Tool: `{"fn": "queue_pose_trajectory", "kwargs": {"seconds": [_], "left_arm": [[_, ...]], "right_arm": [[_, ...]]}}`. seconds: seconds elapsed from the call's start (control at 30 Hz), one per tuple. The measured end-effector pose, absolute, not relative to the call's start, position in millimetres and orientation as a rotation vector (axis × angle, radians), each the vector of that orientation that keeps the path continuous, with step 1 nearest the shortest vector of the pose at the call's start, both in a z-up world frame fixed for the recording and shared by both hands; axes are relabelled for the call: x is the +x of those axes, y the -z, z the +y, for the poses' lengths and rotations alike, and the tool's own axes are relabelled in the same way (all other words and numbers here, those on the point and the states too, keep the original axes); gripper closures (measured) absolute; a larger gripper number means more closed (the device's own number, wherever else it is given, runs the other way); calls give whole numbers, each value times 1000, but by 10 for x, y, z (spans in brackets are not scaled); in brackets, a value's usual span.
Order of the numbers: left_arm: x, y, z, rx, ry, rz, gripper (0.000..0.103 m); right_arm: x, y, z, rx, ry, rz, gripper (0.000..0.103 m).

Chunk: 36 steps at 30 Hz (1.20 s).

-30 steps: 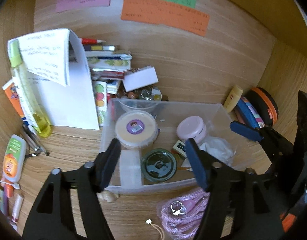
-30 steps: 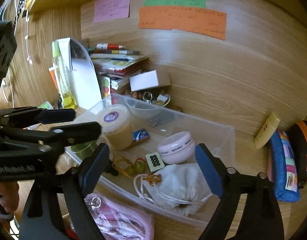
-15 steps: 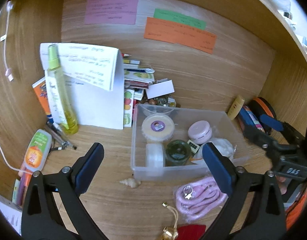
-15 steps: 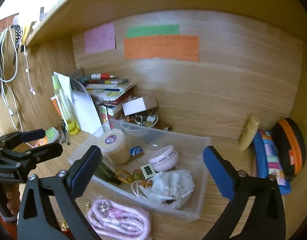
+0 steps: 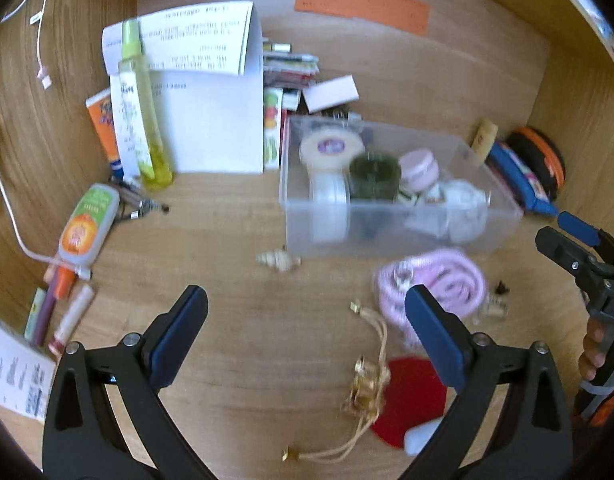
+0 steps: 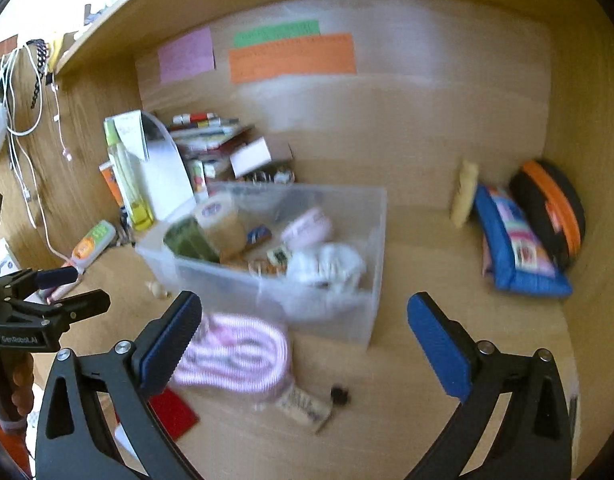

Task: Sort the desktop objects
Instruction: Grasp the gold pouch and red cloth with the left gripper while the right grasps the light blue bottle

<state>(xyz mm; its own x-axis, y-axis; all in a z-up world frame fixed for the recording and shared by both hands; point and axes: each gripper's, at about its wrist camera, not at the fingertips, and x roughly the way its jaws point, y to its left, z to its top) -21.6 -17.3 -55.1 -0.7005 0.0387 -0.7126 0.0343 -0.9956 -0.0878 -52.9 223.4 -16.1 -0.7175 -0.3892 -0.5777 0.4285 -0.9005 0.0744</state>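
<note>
Both the left gripper (image 5: 305, 324) and right gripper (image 6: 303, 330) hang spread wide, holding nothing, over a wooden desk (image 5: 235, 320) in a wood-walled alcove. Ahead sits the clear bin (image 5: 391, 232); a pink cord (image 6: 235, 354) lies between it and the grippers.

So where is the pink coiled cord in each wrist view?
Left wrist: pink coiled cord right of centre, in front of the clear bin, partly behind the right finger.
Right wrist: lower left of centre, before the bin's near wall.
Shared landmark: orange note on the back wall.
</note>
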Motion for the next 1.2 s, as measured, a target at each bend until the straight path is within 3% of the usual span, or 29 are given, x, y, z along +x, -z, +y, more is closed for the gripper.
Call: {"fn": "queue_pose_trajectory", "kwargs": {"seconds": [0.27,0.57,0.73,0.93,1.03,1.2], "left_arm": [[62,768,-173,-1302,-2910,-127,3],[418,880,-397,-1369,-2939,-271,3],[586,911,-447,-1382,-2959,-313,3],[691,929,-421,-1388,-2955,-323,3],[665,938,-378,-1389,-2940,-317,3],[525,974,-172,-1400,-2872,-282,3]], "right_arm": [[-229,517,2254,947,2434,92,1],[331,695,1870,888,2187,223,6],[411,867,1698,931,2061,261,36],[439,1057,1520,958,2012,349,52],[471,1065,1481,936,2011,387,78],[445,1052,1571,946,2015,345,81]]}}
